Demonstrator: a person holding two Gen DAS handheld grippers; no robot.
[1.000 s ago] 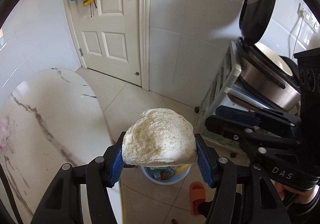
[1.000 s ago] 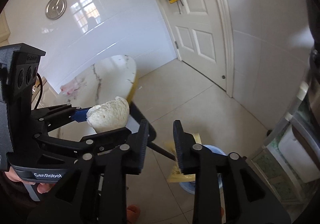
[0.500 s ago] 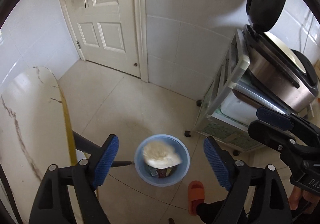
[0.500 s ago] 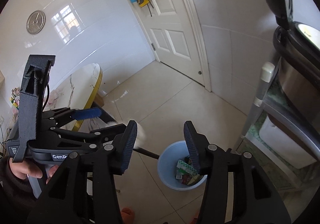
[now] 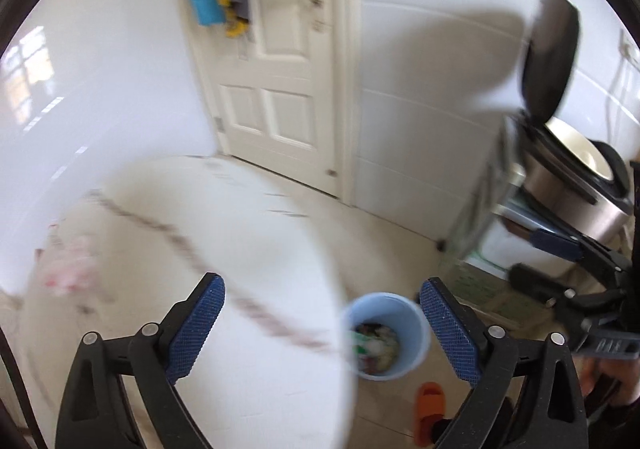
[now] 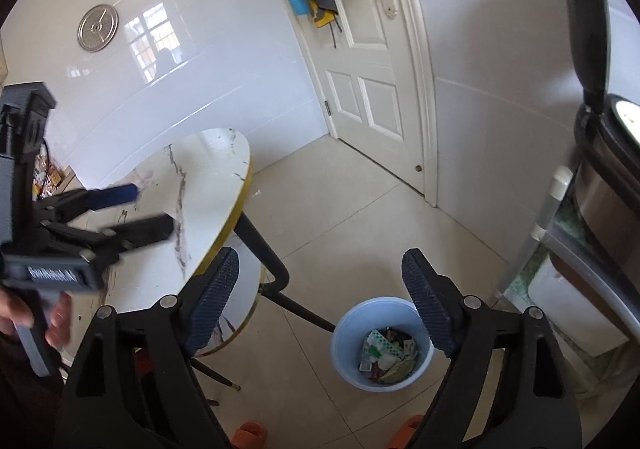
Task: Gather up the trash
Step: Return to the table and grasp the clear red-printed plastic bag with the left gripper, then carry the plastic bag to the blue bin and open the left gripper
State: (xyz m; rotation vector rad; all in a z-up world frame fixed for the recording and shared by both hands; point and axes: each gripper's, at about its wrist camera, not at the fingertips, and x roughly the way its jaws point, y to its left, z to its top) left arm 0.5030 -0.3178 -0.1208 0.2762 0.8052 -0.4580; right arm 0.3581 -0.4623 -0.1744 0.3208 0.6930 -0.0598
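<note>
A light blue trash bin [image 6: 382, 345] stands on the tiled floor, filled with wrappers and scraps; the blurred left wrist view shows that bin [image 5: 386, 335] below the table's edge. My left gripper [image 5: 320, 299] hovers over the marble table [image 5: 200, 269], its jaws opening wide with nothing between them. My right gripper [image 6: 320, 273] hangs above the floor just left of the bin, jaws opening, also empty. The left gripper [image 6: 152, 211] shows at the left of the right wrist view, over the table.
A white marble table with a yellow rim [image 6: 192, 209] and black legs [image 6: 264, 249] stands left of the bin. A shelf with an open rice cooker [image 5: 568, 169] is on the right. Orange slippers [image 5: 430, 405] lie near the bin. A white door [image 6: 372, 69] is behind.
The left gripper let go of the white crumpled lump, which fell into the bin, then swung left over the table. Both grippers' jaws spread wider.
</note>
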